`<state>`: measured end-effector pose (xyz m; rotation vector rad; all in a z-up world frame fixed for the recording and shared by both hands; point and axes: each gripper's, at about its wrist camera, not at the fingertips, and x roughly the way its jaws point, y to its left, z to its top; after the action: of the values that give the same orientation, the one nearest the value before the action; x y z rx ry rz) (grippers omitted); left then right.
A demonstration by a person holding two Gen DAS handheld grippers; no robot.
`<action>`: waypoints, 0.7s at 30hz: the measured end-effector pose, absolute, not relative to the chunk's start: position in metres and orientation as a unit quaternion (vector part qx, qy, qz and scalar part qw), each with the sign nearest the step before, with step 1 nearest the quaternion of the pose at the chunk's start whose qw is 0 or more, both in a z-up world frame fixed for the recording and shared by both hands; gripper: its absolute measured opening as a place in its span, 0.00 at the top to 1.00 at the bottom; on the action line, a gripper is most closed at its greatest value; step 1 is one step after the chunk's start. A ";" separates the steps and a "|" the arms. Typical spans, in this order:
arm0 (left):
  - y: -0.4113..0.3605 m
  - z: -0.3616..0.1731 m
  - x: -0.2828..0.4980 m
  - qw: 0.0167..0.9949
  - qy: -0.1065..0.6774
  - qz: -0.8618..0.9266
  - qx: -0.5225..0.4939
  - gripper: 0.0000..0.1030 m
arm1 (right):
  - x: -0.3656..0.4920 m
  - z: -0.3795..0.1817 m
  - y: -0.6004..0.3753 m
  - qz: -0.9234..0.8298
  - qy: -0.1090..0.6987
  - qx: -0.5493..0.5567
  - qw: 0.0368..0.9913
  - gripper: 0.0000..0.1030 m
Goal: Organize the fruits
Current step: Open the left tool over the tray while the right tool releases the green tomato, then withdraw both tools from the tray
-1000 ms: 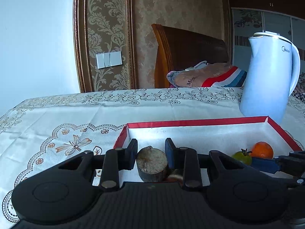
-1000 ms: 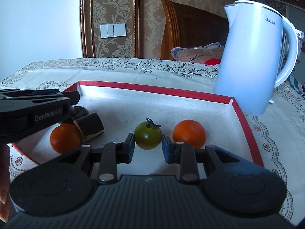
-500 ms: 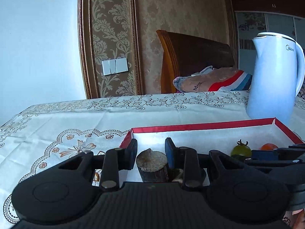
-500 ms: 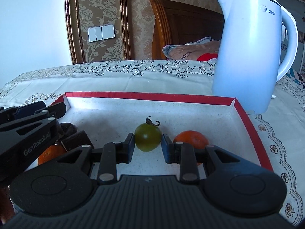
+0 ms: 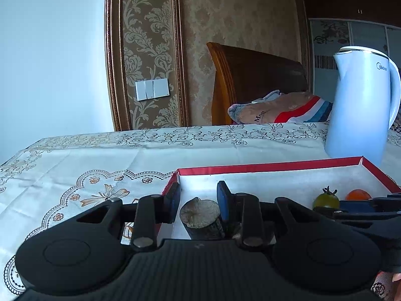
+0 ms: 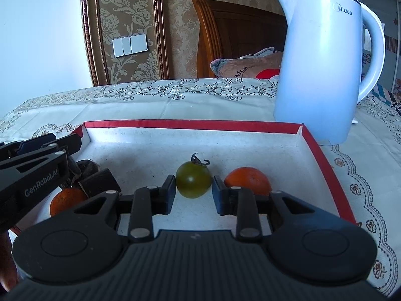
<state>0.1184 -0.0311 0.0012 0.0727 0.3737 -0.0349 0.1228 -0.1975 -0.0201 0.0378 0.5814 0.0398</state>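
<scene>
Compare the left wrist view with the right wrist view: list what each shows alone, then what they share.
Left wrist only: the pale cut end of the dark stump between the open left gripper fingers, and the pillow's blue stripes.

Right wrist only: a second orange at the tray's left, beside dark chunks under the left gripper.

Both: the red-rimmed tray, green tomato between the open right gripper fingers, an orange to its right, white kettle, wall switches.
</scene>
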 end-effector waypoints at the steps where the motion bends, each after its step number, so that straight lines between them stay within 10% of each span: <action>1: -0.030 0.001 0.118 0.982 0.186 -0.019 0.036 0.70 | 0.122 -0.020 -0.198 0.021 0.286 0.019 0.958 0.69; 5: -0.026 0.001 0.117 0.982 0.188 -0.007 0.031 0.30 | 0.118 -0.018 -0.198 0.021 0.279 0.018 0.960 0.58; 21: -0.013 0.005 0.097 0.984 0.179 -0.004 0.015 0.30 | 0.082 -0.006 -0.200 0.015 0.232 0.008 0.973 0.14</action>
<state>0.0968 -0.0134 0.0053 0.0310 0.3597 -0.0088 0.0815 -0.2004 -0.0062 0.0171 0.4682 0.0301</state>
